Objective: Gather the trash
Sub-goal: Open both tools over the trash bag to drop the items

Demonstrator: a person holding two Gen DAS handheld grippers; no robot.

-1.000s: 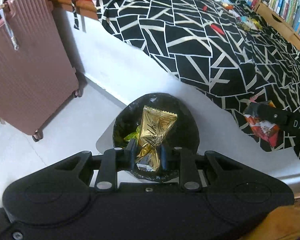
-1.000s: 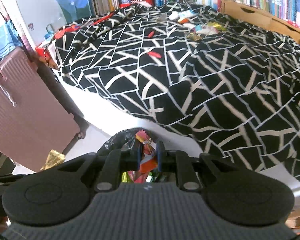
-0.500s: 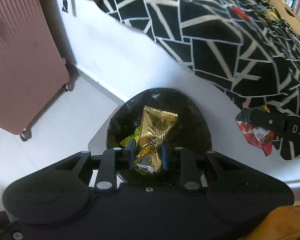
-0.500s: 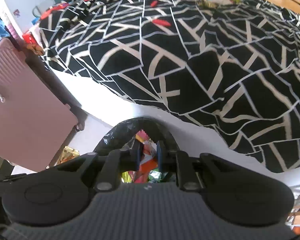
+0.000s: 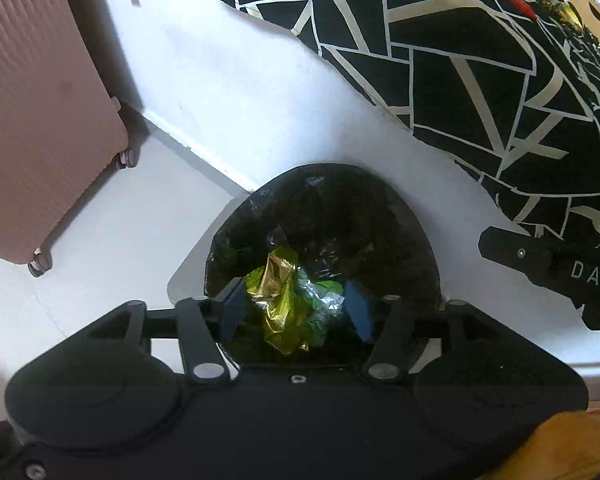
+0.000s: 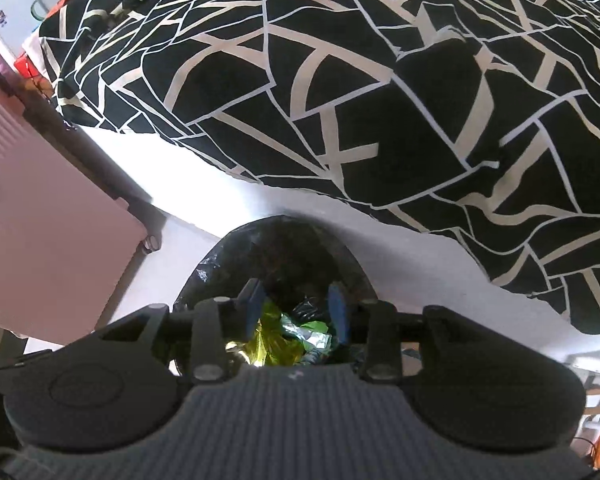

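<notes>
several crumpled gold-green wrappers [image 5: 288, 304] in black-lined bin [image 5: 400, 216]

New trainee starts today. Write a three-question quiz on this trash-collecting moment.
1. True or false: the left hand-held gripper holds a wrapper.
2. What lies inside the black-lined trash bin? A) books B) foil wrappers C) nothing
3. Which ribbed pink item stands left of the bin?

Key:
1. False; its jaws are apart, as are the right hand-held gripper's.
2. B
3. The suitcase.
</notes>
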